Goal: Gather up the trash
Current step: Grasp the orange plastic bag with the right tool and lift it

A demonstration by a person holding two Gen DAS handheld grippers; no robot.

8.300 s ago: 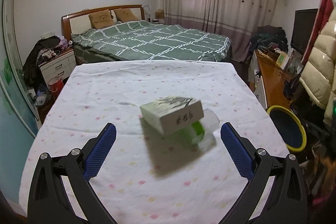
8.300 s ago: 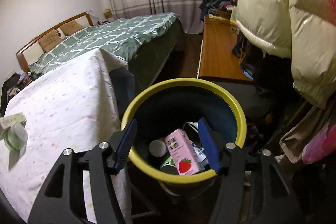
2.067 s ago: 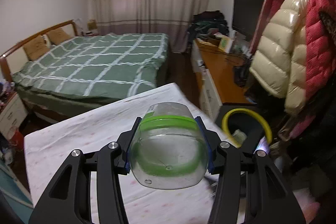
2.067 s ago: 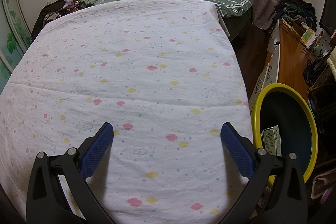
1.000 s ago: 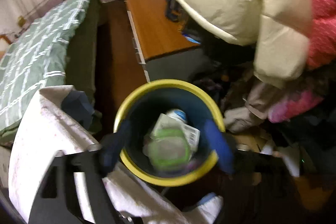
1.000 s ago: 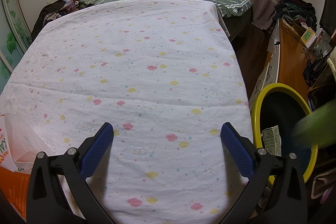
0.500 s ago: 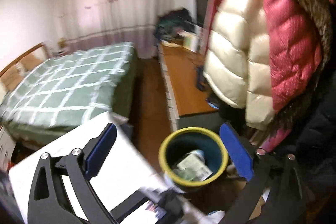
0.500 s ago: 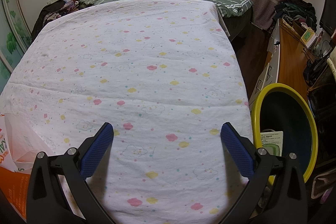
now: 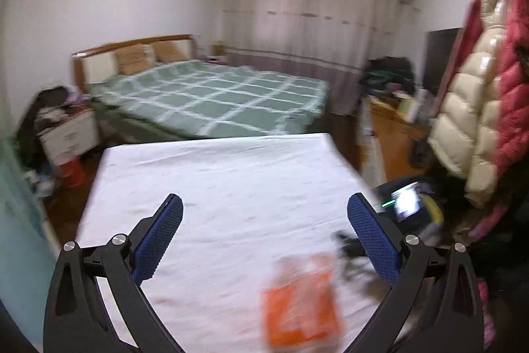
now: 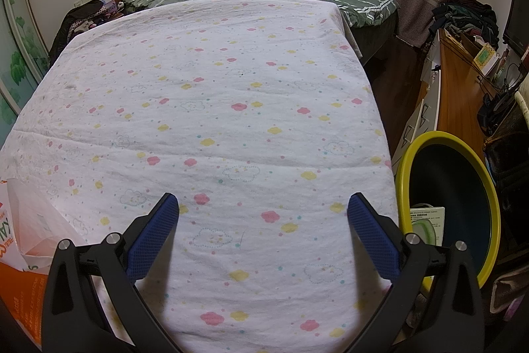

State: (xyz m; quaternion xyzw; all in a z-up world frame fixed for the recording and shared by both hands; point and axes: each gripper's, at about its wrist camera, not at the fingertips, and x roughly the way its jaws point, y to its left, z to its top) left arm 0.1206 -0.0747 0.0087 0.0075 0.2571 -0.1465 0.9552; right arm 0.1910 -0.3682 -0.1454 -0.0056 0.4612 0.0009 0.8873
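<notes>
Both my left gripper (image 9: 264,232) and right gripper (image 10: 264,232) are hanging wide open and empty, so I am aiming low at the crumpled orange-and-white plastic bag (image 10: 23,253).

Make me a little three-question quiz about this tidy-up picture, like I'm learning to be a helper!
1. True or false: the left gripper is squeezing a piece of trash.
2. Multiple choice: where is the yellow-rimmed bin in the right wrist view? A) on the bed B) on the floor beside the table's right edge C) in the middle of the table
3. Fill in: the orange-and-white plastic bag lies on the flowery ____, at its near left corner.

Key
1. False. Its jaws are wide apart and hold nothing; the right gripper is open too.
2. B. A white printed box and something green-rimmed show inside.
3. Tablecloth.
</notes>
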